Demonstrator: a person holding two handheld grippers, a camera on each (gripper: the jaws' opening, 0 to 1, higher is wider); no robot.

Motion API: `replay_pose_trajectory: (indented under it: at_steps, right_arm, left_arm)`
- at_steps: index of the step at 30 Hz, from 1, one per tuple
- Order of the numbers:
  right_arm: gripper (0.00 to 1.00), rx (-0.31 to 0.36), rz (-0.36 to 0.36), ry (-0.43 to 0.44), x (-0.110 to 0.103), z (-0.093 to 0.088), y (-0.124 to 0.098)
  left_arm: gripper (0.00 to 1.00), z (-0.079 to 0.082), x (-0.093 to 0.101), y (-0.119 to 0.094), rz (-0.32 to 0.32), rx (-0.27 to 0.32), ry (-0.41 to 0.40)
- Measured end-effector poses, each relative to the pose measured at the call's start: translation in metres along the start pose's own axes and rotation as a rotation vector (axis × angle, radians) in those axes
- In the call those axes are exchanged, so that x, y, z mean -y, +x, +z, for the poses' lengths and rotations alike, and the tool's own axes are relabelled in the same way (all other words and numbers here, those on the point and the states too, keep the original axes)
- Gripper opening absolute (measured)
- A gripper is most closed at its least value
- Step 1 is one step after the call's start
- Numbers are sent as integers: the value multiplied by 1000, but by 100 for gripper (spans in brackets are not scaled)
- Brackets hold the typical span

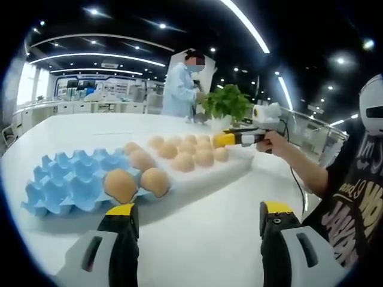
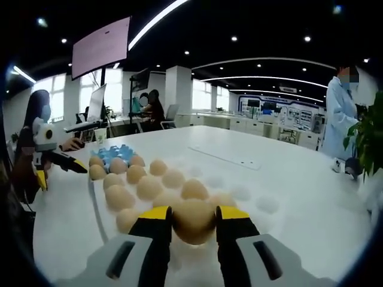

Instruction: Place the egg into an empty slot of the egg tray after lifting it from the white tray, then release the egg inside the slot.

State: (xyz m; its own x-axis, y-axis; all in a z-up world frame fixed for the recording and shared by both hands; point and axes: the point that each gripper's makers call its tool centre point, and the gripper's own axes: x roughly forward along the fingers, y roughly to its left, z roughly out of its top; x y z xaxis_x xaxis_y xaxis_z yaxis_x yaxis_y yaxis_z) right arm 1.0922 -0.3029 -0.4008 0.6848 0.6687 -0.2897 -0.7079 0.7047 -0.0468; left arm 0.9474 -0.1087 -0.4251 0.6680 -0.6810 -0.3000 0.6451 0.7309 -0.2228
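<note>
Currently the right gripper [image 2: 194, 222], low centre in the right gripper view, has its jaws closed against both sides of one egg [image 2: 194, 220], which sits among other eggs on the white tray [image 2: 263, 206]. The left gripper [image 1: 200, 224] waits with jaws wide apart and empty near the blue egg tray [image 1: 66, 182], at middle left of the left gripper view. Probable risks: excess squeeze cracks the shell; a tilted lift slips the egg or knocks neighbouring eggs.
</note>
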Motion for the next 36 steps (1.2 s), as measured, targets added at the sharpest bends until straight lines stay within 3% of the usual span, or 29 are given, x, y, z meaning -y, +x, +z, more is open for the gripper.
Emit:
replay_pose_trajectory:
  at_steps: [36]
  right_arm:
    - [30, 61, 80, -42, -42, 43, 25]
  left_arm:
    - [85, -2, -9, -4, 3, 22, -32]
